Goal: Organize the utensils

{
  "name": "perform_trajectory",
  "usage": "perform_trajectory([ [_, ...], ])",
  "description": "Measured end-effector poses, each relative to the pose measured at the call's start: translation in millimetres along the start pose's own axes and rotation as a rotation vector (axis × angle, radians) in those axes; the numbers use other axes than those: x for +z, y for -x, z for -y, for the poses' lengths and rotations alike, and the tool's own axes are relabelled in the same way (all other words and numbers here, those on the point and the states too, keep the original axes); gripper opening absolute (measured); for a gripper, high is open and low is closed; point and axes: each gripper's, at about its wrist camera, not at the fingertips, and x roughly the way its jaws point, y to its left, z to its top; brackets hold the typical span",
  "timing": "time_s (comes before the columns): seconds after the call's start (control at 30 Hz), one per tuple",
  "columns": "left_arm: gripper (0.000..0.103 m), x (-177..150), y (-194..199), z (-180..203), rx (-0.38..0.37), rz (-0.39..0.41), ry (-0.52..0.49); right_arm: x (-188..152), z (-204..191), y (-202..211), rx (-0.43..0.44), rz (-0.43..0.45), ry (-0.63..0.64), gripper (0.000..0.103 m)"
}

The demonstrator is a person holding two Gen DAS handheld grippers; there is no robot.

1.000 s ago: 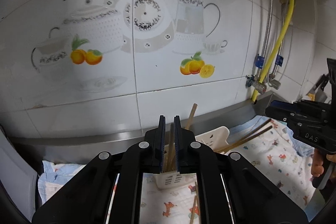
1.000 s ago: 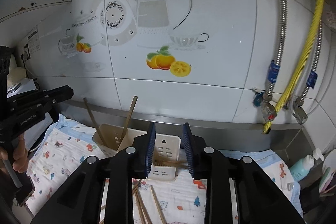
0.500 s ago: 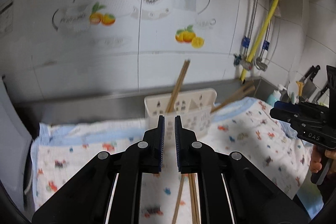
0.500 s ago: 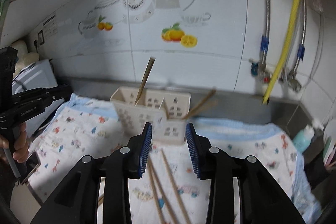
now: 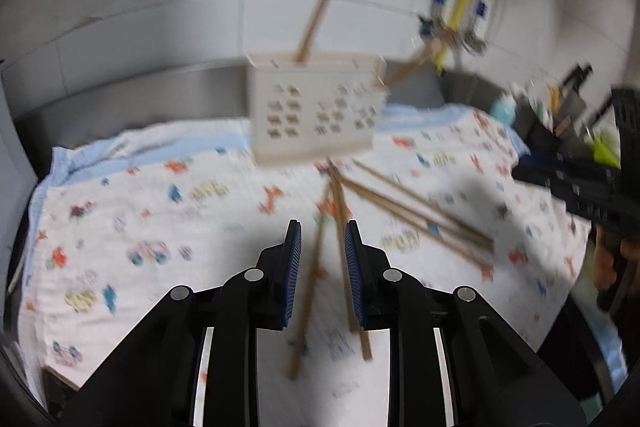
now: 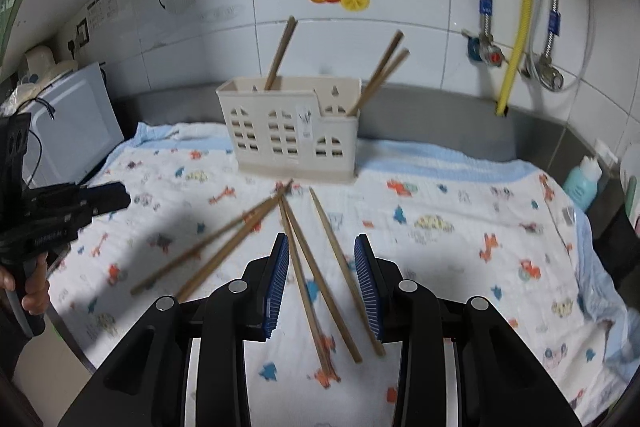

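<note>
Loose chopsticks (image 6: 304,267) are lying fanned on the printed cloth (image 6: 440,227), just before the utensil holder (image 6: 292,131), awaiting pickup. The right gripper (image 6: 322,283) is hovering over them, partly open and empty. The left gripper (image 5: 320,267), jaws just opening, is gripping nothing. The holder is carrying three upright chopsticks (image 6: 280,55).

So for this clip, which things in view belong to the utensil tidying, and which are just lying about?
Part of the job:
- loose chopsticks lying on the cloth
- white utensil holder, three chopsticks already standing in it
- left gripper and right gripper, both open and empty

Just lying about:
- patterned cloth
- teal bottle
- yellow hose
- white appliance
</note>
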Motion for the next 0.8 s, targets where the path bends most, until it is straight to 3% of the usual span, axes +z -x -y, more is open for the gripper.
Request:
perform_trajectory([
  [0.43,0.018,-44.5,-48.5,34.0,-0.085,-0.127,-0.04,-25.9,18.0,-9.7,-0.001,-0.04,-0.036,0.034],
  [0.8,0.018,-52.6,-71.7,33.9,-0.068,-0.175,-0.023,-33.5,27.6,-20.2,0.018,-0.054,-0.06,0.036],
])
